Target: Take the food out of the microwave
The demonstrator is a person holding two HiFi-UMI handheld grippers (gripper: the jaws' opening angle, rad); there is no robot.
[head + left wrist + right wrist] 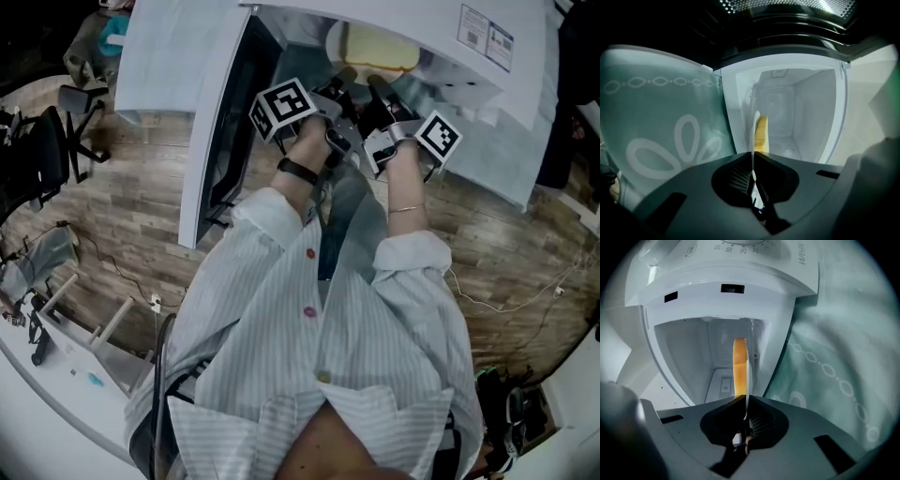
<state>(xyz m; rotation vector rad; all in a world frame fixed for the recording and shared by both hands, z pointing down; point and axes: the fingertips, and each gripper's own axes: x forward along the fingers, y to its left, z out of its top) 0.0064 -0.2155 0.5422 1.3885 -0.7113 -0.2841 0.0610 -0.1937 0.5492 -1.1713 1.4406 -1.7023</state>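
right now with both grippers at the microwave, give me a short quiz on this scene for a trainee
1. True or false: the left gripper and the right gripper are both shut on the rim of one white plate.
2. The microwave door is: A open, B shut, C missing.
3. Fill in: the food on the plate is ___ in colour.
Key: 1 true; 2 A; 3 yellow.
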